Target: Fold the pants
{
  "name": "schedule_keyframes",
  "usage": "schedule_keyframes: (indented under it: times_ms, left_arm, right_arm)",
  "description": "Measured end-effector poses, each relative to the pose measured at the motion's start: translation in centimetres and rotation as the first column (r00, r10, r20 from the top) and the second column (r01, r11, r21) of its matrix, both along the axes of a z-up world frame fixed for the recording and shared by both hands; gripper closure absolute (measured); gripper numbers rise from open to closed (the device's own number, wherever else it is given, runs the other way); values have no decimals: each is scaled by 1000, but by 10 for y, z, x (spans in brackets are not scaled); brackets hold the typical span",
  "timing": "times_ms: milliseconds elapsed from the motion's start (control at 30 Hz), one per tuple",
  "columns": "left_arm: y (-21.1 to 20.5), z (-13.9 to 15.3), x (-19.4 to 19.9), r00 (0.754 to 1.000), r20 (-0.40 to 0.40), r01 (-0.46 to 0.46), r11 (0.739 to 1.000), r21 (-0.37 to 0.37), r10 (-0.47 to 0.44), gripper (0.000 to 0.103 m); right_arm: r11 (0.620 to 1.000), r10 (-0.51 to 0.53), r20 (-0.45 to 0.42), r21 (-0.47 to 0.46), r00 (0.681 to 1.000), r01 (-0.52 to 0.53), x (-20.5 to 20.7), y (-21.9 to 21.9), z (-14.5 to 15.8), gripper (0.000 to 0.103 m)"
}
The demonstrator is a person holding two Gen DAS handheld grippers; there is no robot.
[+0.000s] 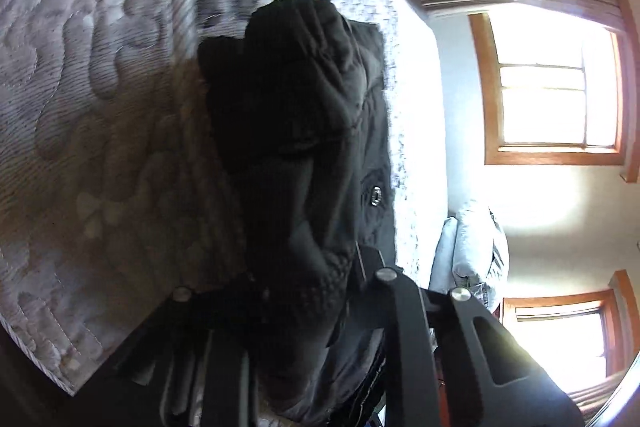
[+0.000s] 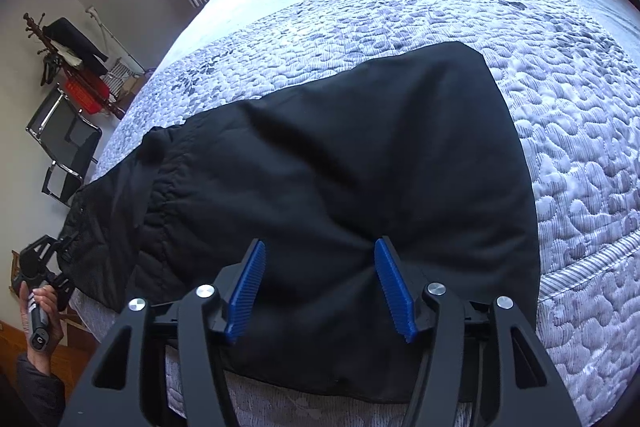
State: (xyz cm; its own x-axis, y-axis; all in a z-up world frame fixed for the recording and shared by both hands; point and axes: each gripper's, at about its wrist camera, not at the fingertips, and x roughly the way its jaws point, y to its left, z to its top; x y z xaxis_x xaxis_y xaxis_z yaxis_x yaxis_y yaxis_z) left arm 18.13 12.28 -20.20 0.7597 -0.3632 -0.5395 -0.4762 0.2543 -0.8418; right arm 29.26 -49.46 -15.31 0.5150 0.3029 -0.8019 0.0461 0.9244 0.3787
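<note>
1. Your left claw (image 2: 60, 251), at nine o'clock in the right wrist view, was clamped on the waistband of the black pants (image 2: 340, 167), which lay across the bed (image 2: 560, 131).
2. Your right claw (image 2: 320, 287) stood half-wide, pads pressing fabric between them, not pinching.
3. Lifting one-sided could have dragged the pants crooked.

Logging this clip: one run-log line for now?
left claw: shut on black fabric pants | right claw: open over pants | quilted bed

Daylight floods through blown-out windows (image 1: 556, 103) — the left wrist view glares, its foreground dark and blurred; both views bend strongly at the edges.
</note>
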Motion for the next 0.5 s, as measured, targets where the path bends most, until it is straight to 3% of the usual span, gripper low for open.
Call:
schedule_keyframes:
  times_ms: [300, 367, 500]
  left_arm:
    - [-19, 26, 29, 997, 65, 43, 993, 107, -50, 85]
    - [-24, 41, 46, 992, 96, 69, 987, 146, -83, 80]
    - [-51, 71, 64, 966, 168, 145, 950, 275, -196, 78]
  right_arm:
    - [1000, -7, 3, 17, 1000, 7, -2, -2, 1, 45]
    - [1000, -7, 2, 17, 1000, 7, -2, -2, 1, 45]
    - [1000, -9, 3, 19, 1000, 8, -2, -2, 1, 45]
